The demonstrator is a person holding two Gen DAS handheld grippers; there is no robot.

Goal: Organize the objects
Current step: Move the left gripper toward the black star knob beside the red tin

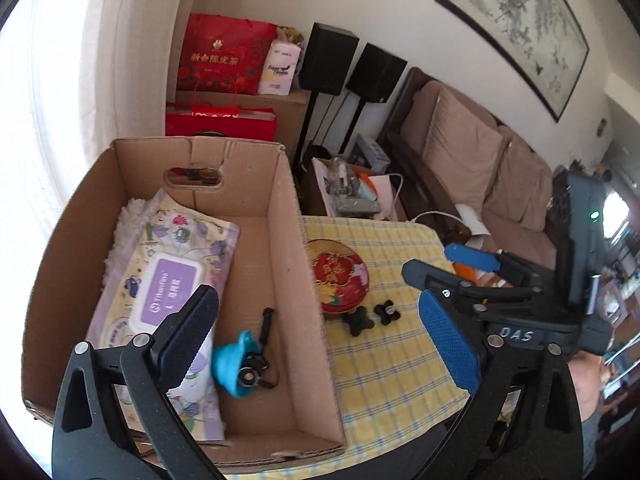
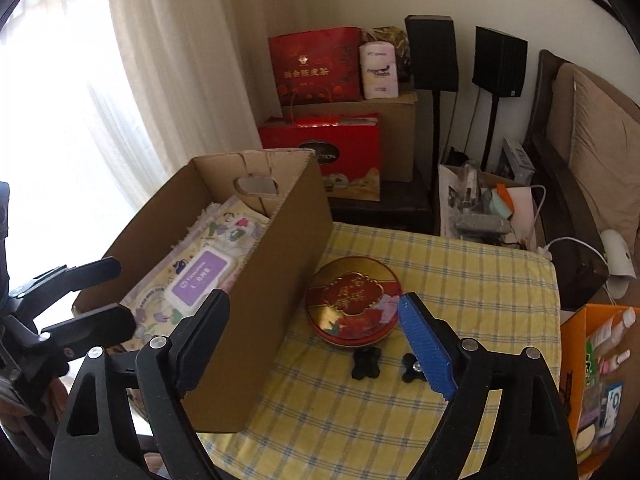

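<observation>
Left gripper (image 1: 316,334): jaws wide apart, nothing between them — hangs over the right wall of the cardboard box (image 1: 308,280).
Right gripper (image 2: 312,346): jaws also spread, empty — aimed down at the round tin (image 2: 352,304), which sits in the gap without touching either pad.
Carrier: table under a yellow checked cloth (image 2: 460,280); box takes the left side, from near edge to far edge.
Already boxed: wet-wipes pack (image 1: 168,280) flat along the left wall; a blue cup-like thing (image 1: 232,364) and a small black strap gadget (image 1: 258,364) on the floor of the box near the front.
Left on the cloth: tin, just beside the box's right wall; two small black bone-shaped pieces (image 2: 366,362) (image 2: 412,368) just nearer than it, toward the near edge.
Tin handling: likely rigid metal, glossy lid — slippery, and wide for the jaws. Best taken across the rim, kept level; contents and weight unknown.
Black pieces: judged light and stiff, low to the cloth — pinch at the narrow waist, mind snagging fabric.
</observation>
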